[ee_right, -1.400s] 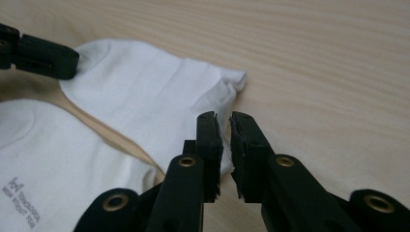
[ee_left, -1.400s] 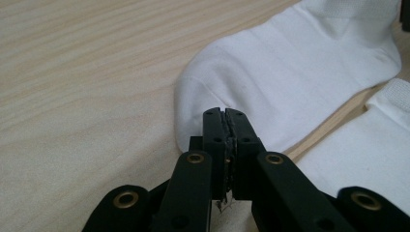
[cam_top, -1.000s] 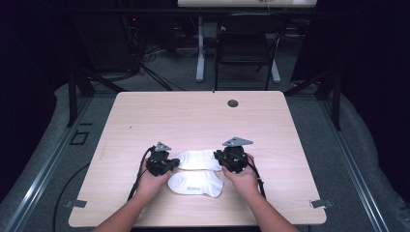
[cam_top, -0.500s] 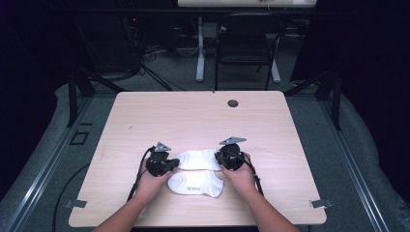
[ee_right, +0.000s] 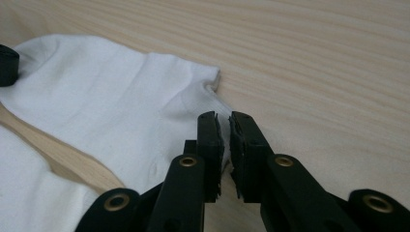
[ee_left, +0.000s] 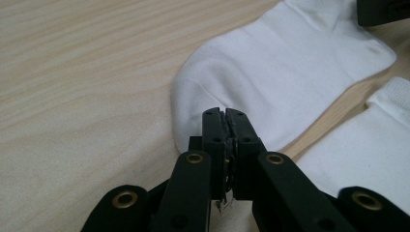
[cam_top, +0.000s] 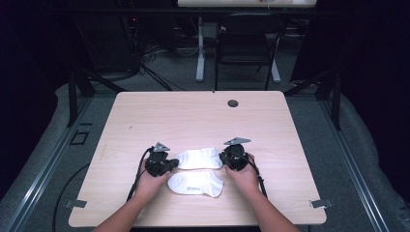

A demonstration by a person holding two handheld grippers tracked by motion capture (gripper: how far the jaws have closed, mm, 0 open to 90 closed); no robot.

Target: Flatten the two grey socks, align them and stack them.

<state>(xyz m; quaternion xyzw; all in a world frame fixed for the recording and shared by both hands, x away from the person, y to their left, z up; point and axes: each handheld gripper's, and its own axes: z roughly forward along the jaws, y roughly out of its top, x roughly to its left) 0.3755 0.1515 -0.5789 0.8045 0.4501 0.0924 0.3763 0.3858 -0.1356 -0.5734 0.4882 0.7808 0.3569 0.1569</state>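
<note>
Socks lie flat near the front of the desk (cam_top: 145, 121): the far sock (cam_top: 199, 158) stretches between both grippers, the near sock (cam_top: 196, 183) just beside it. Left gripper (ee_left: 226, 115) fingers are clenched on its edge; right gripper (ee_right: 225, 121) fingers, just reopening slightly, straddle its other end.
</note>
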